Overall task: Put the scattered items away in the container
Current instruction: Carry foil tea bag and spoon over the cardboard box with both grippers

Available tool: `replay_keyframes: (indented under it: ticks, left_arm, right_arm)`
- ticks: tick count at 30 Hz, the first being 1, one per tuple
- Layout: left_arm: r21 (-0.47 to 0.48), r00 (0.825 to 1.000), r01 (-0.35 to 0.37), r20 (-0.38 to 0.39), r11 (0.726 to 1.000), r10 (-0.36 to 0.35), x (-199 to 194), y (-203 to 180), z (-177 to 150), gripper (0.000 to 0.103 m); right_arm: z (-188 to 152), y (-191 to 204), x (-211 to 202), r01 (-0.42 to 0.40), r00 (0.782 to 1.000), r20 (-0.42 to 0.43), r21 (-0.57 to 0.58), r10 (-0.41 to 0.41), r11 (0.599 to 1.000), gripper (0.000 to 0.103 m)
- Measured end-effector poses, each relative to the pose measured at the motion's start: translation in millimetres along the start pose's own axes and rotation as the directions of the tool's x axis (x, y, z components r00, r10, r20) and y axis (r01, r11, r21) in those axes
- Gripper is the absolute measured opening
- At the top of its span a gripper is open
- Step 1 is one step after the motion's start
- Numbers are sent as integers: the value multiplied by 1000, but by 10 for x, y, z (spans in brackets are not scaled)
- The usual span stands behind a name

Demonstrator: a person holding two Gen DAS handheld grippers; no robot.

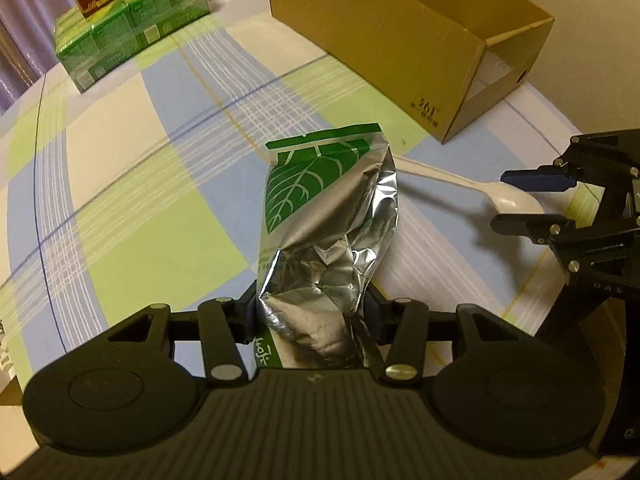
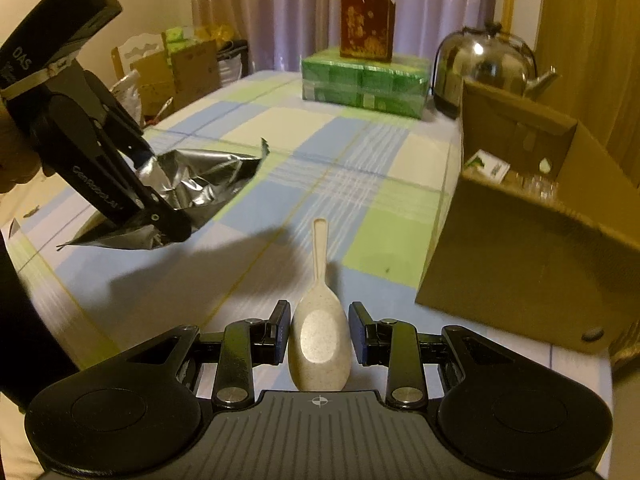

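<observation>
A silver foil pouch with a green leaf print hangs above the checked tablecloth, crumpled at its lower end where my left gripper is shut on it. From the right wrist view the pouch is lifted clear of the table in the left gripper. A speckled cream spoon lies on the cloth, handle pointing away. My right gripper is open with its pads on either side of the spoon's bowl. The open cardboard box stands to the right, with small packets inside. The spoon and right gripper show at the right.
A green wrapped pack with a red box on top sits at the far end of the table. A steel kettle stands behind the cardboard box. Cartons and a chair lie beyond the table's left edge.
</observation>
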State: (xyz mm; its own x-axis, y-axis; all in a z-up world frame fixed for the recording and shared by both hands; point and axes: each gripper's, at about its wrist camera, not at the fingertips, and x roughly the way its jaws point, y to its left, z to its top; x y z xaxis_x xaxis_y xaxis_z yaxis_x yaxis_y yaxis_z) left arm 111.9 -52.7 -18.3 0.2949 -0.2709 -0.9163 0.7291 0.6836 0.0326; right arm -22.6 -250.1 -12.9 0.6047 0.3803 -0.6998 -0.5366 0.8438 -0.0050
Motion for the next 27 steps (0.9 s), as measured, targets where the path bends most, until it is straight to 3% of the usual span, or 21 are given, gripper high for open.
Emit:
replay_keyframes:
  ticks: [8, 16, 27]
  left_arm:
    - [27, 997, -23, 74, 999, 21, -297, 32, 281, 45]
    - [64, 987, -34, 161, 997, 23, -596, -36, 723, 45]
    - [175, 977, -17, 212, 984, -21, -662, -515, 1474, 45]
  right_arm:
    - [282, 51, -180, 46, 995, 89, -49, -42, 998, 29]
    - [620, -108, -388, 119, 977, 188, -68, -104, 991, 29]
    - [824, -753, -567, 258, 939, 225, 41, -260, 965, 29]
